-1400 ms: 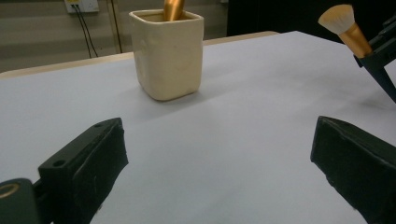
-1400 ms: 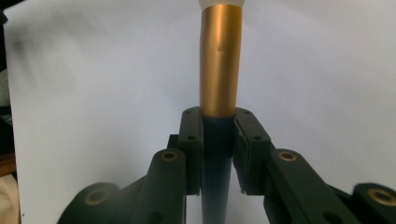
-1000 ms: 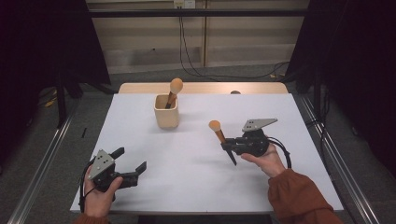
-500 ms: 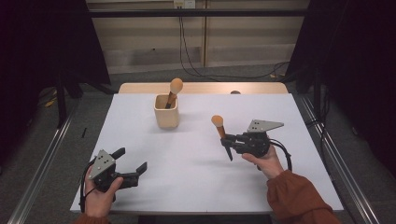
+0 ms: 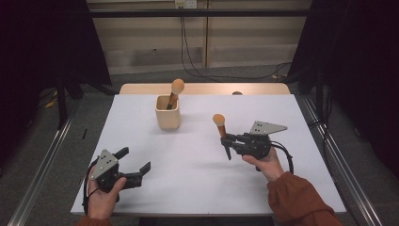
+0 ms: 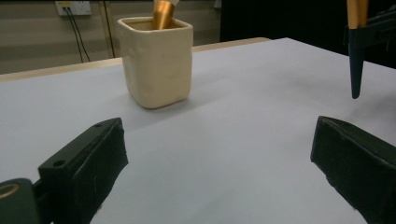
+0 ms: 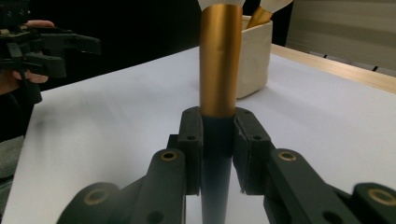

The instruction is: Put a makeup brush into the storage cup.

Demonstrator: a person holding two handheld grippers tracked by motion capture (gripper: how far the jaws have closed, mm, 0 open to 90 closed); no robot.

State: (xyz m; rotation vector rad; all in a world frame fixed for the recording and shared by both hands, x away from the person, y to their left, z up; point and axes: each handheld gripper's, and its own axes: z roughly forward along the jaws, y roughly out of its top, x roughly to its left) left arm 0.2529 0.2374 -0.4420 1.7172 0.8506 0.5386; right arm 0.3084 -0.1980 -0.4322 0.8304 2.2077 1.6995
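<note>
We hold makeup brush [image 5: 223, 132] clamped upright in right gripper [image 5: 229, 141]; left gripper [image 5: 136, 165] open, empty. Next: carry to cream cup [image 5: 167, 112].

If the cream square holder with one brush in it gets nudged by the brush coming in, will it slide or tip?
The cream square holder looks squat and flat-based, so it would probably slide on the smooth white table rather than tip. The tan-headed brush leaning in it may shift the balance slightly. It seems light.

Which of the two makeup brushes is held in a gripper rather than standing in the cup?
The brush right of the cup, clamped upright in the right gripper above the table. The other brush leans inside the cup.
</note>
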